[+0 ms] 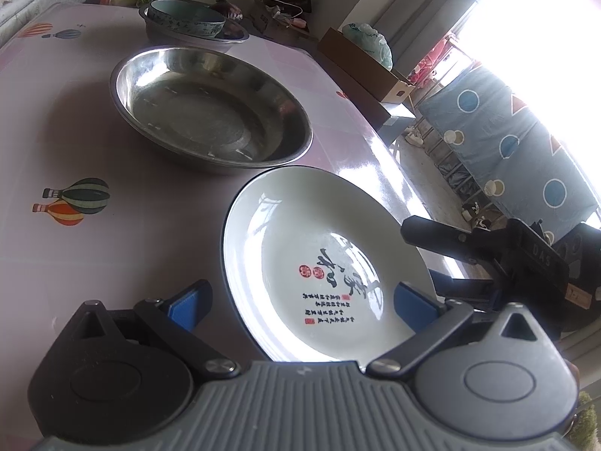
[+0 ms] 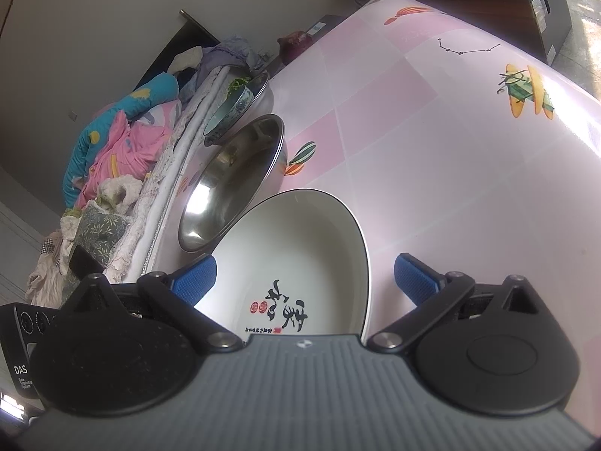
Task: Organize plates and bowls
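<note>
**Sorting dishes on a pink tablecloth: both grippers open at the white plate**

Viewing the scene from both wrist cameras, we see a white ceramic plate with a dark rim and black calligraphy (image 1: 323, 263) lying flat on the pink patterned tablecloth (image 1: 112, 263), close to the table edge nearest the cameras. In the left wrist view, the left gripper (image 1: 302, 300) has its blue-padded jaws spread wide; one pad lies over the plate's near rim, the other over bare cloth, and nothing is clamped. In the right wrist view, the right gripper (image 2: 304, 282) likewise stands with jaws fully apart, straddling the plate's near rim without pressing on it. We also see this gripper from the side in the left wrist view, at the plate's right.

Just beyond the plate, towards the middle of the surface, we find a wide, shallow stainless-steel basin (image 1: 210, 109), its rim close to the plate's far rim. Near the far edge sits a second steel basin (image 1: 233, 35) holding a pale blue patterned ceramic bowl (image 1: 188, 18). A brown cardboard box (image 1: 360, 64) stands off the table's right edge.
</note>
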`<state>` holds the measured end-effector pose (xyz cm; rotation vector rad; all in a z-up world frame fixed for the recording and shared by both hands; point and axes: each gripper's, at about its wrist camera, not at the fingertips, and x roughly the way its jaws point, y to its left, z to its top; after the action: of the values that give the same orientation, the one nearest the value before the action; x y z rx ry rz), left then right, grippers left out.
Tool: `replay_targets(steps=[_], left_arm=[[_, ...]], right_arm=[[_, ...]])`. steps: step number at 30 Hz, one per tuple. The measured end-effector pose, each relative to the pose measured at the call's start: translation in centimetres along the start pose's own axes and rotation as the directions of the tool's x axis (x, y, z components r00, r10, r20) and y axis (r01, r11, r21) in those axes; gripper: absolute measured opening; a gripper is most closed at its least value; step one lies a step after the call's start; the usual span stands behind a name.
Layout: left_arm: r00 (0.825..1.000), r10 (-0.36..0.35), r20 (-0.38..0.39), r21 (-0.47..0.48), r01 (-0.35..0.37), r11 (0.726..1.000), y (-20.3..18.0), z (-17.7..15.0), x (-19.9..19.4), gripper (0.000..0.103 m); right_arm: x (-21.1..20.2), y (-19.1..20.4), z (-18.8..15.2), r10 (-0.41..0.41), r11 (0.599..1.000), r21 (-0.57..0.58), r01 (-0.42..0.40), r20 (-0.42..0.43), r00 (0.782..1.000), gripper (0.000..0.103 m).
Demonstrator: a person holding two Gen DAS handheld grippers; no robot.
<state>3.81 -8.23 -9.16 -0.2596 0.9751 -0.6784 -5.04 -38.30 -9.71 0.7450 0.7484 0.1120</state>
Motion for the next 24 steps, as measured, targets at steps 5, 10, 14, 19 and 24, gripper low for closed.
replay_targets(steps=[5,10,14,19,24], left_arm=[[1.0,0.007,-0.003,0.008,-0.007,1.0,-0.04,-0.01,0.05,0.103],[1.0,0.012,-0.004,0.013,-0.012,1.0,-0.15,-0.02,0.08,0.103],[1.0,0.003,-0.002,-0.003,-0.003,1.0,-0.06,0.07,0.05,0.103],[1.0,0.007,-0.004,0.001,-0.007,1.0,-0.03,0.12,0.1,0.103],[1.0,0.008,-0.004,0.006,-0.008,1.0,0.12,0.11,0.14,0.103]], right_arm=[[-0.11,-0.08,-0.02,-0.001,1.0,-0.001,0.001,0.001,1.0,0.102],[-0.09,-0.06,-0.03,-0.002,1.0,0.0,0.002,0.001,1.0,0.102],[-0.09,-0.05,-0.03,-0.002,1.0,0.0,0.002,0.001,1.0,0.102],[-0.1,-0.04,-0.03,-0.002,1.0,0.0,0.002,0.001,1.0,0.102],[-0.1,-0.06,-0.03,-0.003,1.0,0.0,0.003,0.001,1.0,0.102]])
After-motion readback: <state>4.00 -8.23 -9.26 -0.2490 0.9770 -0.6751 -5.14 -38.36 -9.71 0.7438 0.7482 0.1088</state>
